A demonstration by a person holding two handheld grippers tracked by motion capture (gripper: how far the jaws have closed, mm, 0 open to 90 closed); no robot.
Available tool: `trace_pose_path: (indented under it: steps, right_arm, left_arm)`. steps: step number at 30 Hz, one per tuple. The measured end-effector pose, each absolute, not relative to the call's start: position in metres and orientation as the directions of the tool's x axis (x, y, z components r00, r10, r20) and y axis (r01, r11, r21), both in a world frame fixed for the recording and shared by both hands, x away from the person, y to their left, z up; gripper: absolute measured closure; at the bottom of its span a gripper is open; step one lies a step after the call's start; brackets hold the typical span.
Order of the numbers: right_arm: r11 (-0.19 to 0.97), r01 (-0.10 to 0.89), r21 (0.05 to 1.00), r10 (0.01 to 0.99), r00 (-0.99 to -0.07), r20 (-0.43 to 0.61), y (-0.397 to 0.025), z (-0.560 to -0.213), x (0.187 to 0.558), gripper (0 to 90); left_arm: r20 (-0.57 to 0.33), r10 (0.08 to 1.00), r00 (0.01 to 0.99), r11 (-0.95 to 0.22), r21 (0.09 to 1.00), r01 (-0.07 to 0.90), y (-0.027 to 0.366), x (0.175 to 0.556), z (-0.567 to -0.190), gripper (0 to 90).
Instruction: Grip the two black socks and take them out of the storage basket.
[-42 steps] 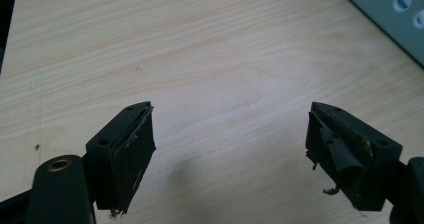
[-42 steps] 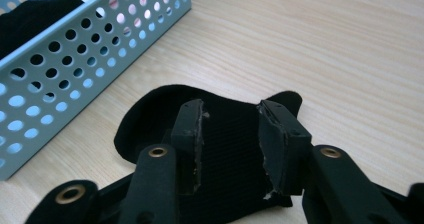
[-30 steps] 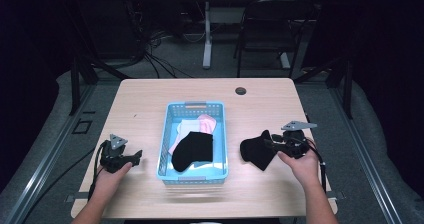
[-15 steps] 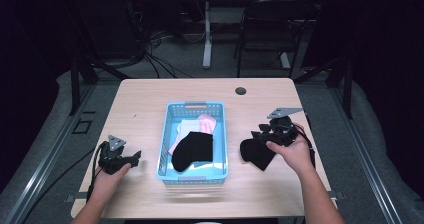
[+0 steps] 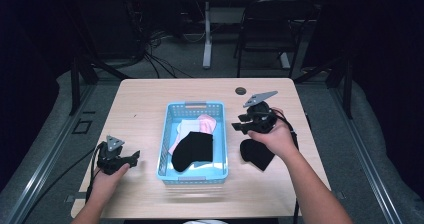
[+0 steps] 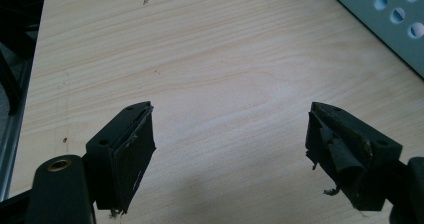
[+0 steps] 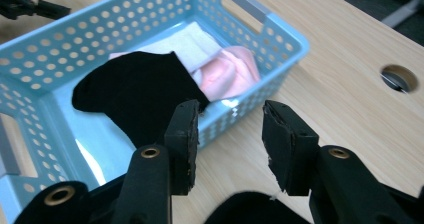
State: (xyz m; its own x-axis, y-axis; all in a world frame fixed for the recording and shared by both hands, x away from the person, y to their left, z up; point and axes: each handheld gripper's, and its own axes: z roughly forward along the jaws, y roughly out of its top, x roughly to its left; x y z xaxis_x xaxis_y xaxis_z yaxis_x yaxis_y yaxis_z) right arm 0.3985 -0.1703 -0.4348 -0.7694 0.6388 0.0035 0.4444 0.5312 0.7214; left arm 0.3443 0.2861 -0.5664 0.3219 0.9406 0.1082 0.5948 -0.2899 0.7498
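right gripper (image 5: 239, 126) (jaws apart) above black sock (image 5: 257, 154).

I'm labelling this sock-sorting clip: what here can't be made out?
- Black sock on the table: high view, partly under the right hand; right gripper view, cut by the bottom edge.
- White cloth in the blue perforated plastic basket: mostly under the black sock and pink sock.

Basket (image 5: 220, 134) centred on table (image 5: 150, 99), socks (image 5: 194, 149) inside; another sock (image 5: 257, 154) right of basket; hole (image 5: 241, 90) behind, apparently a cable port.
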Motion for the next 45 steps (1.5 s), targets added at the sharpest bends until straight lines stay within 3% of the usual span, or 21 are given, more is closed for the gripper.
trace_pose_path:
  steps: [10, 25, 41, 45]
  right_arm:
    - [0.588, 0.432, 0.684, 0.576, -0.817, 0.022, -0.126, -0.452, 0.420, 56.9]
    - [0.750, 0.384, 0.538, 0.464, -0.886, -0.015, -0.042, -0.480, 0.460, 54.6]
    - [0.829, 0.432, 0.354, 0.457, -0.889, 0.016, -0.020, -0.516, 0.477, 52.8]
    - [0.840, 0.447, 0.309, 0.453, -0.890, 0.058, -0.019, -0.521, 0.477, 69.7]
  left_arm:
    - [0.104, 0.938, 0.330, -0.293, 0.746, 0.598, 0.285, 0.345, -0.567, 19.6]
    - [0.099, 0.934, 0.343, -0.296, 0.754, 0.587, 0.285, 0.345, -0.565, 19.6]
    - [0.108, 0.931, 0.348, -0.304, 0.756, 0.580, 0.285, 0.346, -0.564, 19.5]
    - [0.110, 0.931, 0.349, -0.306, 0.757, 0.577, 0.286, 0.344, -0.563, 19.5]
